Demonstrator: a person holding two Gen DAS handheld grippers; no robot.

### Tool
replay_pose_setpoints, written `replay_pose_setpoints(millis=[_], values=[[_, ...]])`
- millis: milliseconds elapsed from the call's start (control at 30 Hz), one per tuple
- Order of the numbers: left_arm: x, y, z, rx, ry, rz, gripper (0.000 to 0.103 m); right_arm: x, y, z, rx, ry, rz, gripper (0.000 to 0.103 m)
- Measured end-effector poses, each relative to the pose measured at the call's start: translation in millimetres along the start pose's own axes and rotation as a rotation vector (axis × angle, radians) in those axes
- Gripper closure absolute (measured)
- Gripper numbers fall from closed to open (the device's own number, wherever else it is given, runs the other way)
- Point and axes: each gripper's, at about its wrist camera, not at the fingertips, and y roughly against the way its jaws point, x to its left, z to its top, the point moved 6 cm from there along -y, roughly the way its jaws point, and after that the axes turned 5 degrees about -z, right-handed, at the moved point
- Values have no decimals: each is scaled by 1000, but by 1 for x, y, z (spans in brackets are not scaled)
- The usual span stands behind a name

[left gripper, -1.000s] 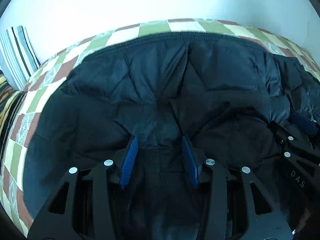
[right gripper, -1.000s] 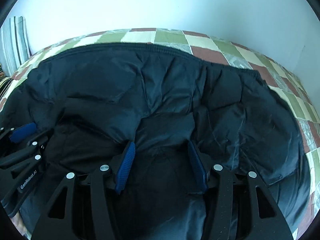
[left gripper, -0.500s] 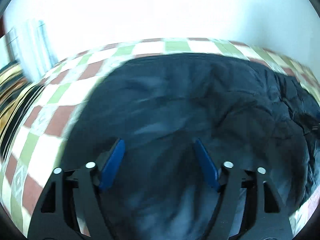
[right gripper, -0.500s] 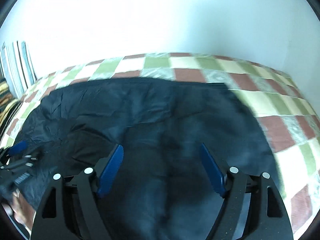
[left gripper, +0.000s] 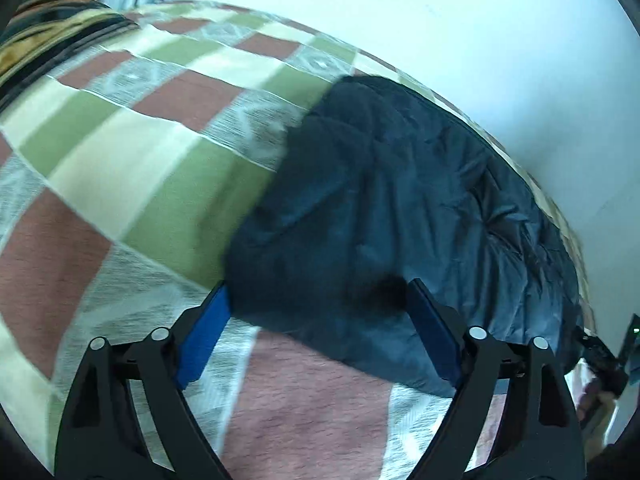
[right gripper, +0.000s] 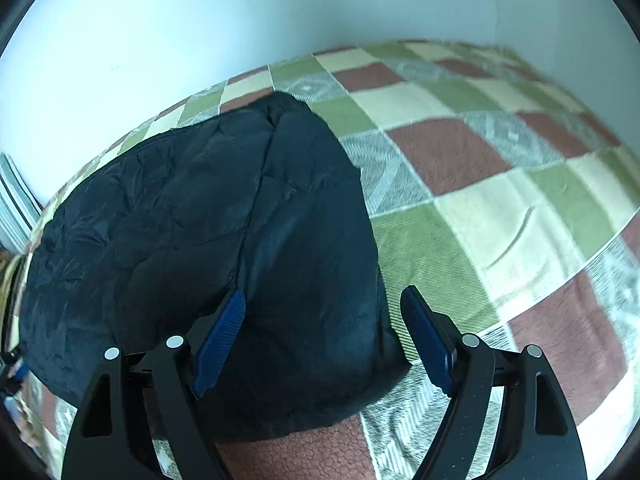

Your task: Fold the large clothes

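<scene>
A dark navy quilted jacket (left gripper: 400, 216) lies folded into a compact bundle on a checked bedspread (left gripper: 120, 152). My left gripper (left gripper: 320, 332) is open and empty, hovering over the jacket's near left corner. In the right wrist view the jacket (right gripper: 208, 232) fills the left half of the frame. My right gripper (right gripper: 322, 336) is open and empty, above the jacket's near right corner. The other gripper shows dimly at the far right edge of the left wrist view (left gripper: 600, 356).
The bedspread (right gripper: 480, 184) has green, cream, brown and grey squares and runs to a white wall (right gripper: 200, 20) behind. A striped pillow (left gripper: 52, 20) lies at the bed's left end. Bare bedspread lies left and right of the jacket.
Both grippers have opened wider and pulled back and outward from the jacket's middle to its left and right ends. The jacket now lies free on the bed.
</scene>
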Motion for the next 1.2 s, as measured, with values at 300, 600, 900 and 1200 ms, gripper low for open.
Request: replay_pose_setpoints(millis=[300,600,900,1200], values=[[1,-21,5,-45,65,20,52,5,-26,-14,72,-83,90,33],[-9,0,12,-123,16,28,90,20,-11,-17,26,-71,107,73],[17,53,0,-153,-18,66,93,40,17,-53,28,-25,174,76],[73,124,-47,-141,24,107,93,64,58,-112,62,30,238,76]])
